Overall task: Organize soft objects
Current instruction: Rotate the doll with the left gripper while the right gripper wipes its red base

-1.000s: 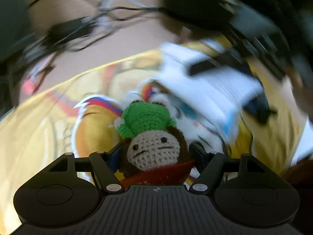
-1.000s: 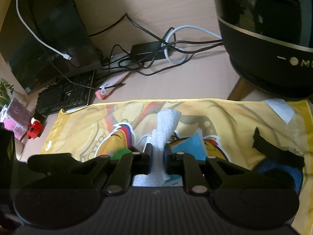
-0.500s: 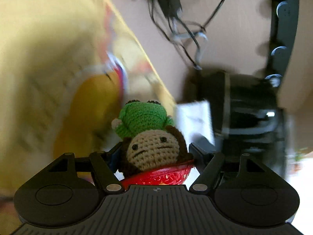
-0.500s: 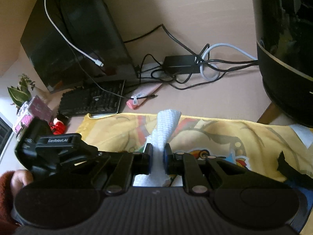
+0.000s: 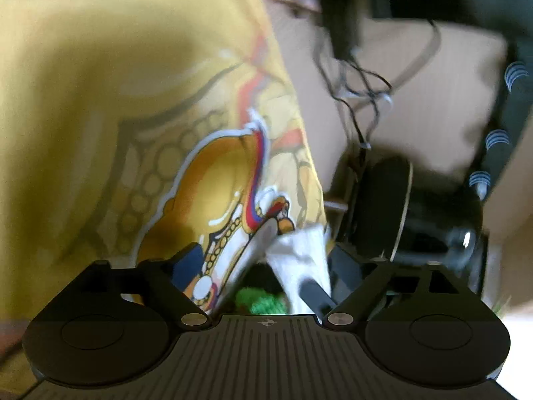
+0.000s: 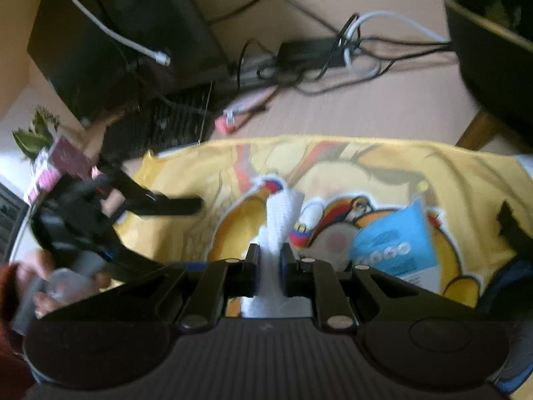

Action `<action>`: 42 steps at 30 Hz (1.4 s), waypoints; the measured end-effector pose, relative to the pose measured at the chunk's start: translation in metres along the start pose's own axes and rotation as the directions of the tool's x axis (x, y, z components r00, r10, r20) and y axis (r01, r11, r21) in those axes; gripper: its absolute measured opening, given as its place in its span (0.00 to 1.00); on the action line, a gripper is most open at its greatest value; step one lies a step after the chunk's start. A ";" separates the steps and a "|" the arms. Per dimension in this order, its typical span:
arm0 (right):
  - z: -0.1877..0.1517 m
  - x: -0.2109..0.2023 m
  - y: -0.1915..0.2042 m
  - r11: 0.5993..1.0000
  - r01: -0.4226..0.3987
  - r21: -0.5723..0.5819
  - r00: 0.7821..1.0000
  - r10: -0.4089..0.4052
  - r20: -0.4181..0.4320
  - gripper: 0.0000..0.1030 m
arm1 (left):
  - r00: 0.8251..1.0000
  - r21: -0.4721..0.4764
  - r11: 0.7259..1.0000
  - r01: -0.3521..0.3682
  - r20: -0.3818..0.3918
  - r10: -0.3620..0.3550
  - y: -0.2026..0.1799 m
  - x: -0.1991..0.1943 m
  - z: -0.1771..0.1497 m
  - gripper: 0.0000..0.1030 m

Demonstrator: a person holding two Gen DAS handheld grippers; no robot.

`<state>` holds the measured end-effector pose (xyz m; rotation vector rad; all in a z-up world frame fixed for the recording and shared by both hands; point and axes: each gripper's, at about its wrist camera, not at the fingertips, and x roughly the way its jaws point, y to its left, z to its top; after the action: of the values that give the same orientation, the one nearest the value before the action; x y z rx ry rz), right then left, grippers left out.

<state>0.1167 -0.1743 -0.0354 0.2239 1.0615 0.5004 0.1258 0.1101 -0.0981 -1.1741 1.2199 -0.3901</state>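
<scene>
Right claw (image 6: 268,260) clamped tight on the white cloth (image 6: 281,213); cloth stands up between the fingers, held above the yellow towel (image 6: 383,163) spread on the counter (image 6: 399,106).

Left claw (image 5: 266,266) wide open, nothing gripped. The green crochet doll (image 5: 261,301) sits low in the gap between its fingers, only the green top shows. Can't tell whether it touches either finger. A fold of the white cloth lies just beside it, toward my right finger. Left view is motion-blurred.

From the right camera, the left claw shows at the towel's left edge, a hand (image 6: 60,286) on its grip, red sleeve (image 6: 8,303) at the frame edge.

On the towel: blue card (image 6: 393,243) right of the cloth, black strip (image 6: 511,225) near the right edge.

Behind the towel, on the counter: keyboard (image 6: 160,126), cables (image 6: 333,63), pink item (image 6: 240,113).
</scene>
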 end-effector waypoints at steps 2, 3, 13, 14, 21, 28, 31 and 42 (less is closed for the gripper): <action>-0.001 0.001 0.000 1.000 0.020 -0.024 1.000 -0.020 -0.007 0.15 | 0.996 0.189 0.979 -0.079 -0.013 0.083 -0.025 -0.001 -0.012 0.91; -0.002 0.001 0.000 0.998 0.045 -0.037 0.999 -0.046 -0.006 0.15 | 0.991 0.292 0.949 -0.122 -0.014 0.132 -0.039 0.000 -0.020 0.91; 0.001 -0.031 -0.029 0.987 0.154 0.039 0.985 -0.156 0.072 0.15 | 0.831 0.893 0.328 -0.307 0.084 0.549 -0.109 0.077 -0.123 0.92; 0.002 -0.033 -0.031 0.987 0.155 0.043 0.984 -0.158 0.077 0.15 | 0.818 0.919 0.253 -0.303 0.115 0.564 -0.111 0.083 -0.132 0.92; -0.001 -0.034 -0.031 0.987 0.146 0.062 0.984 -0.151 0.091 0.15 | 0.858 0.903 0.333 -0.272 0.071 0.508 -0.104 0.085 -0.112 0.74; 0.004 -0.036 -0.027 0.991 0.113 0.077 0.988 -0.120 0.100 0.15 | 0.999 0.219 0.975 -0.026 -0.040 0.036 -0.036 0.028 -0.012 0.74; 0.010 -0.031 -0.018 0.996 0.073 0.058 0.992 -0.079 0.097 0.15 | 0.989 -0.125 0.981 0.148 0.042 -0.144 0.010 0.008 0.003 0.75; 0.037 0.024 0.050 0.984 -0.130 -0.118 0.991 0.133 0.019 0.15 | 0.958 -0.348 0.928 0.133 0.286 -0.031 0.065 -0.057 0.007 0.91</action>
<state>0.1444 -0.1170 -0.0156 0.1981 0.9914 0.6748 0.0893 0.1841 -0.1244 -1.5477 1.0233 -0.0533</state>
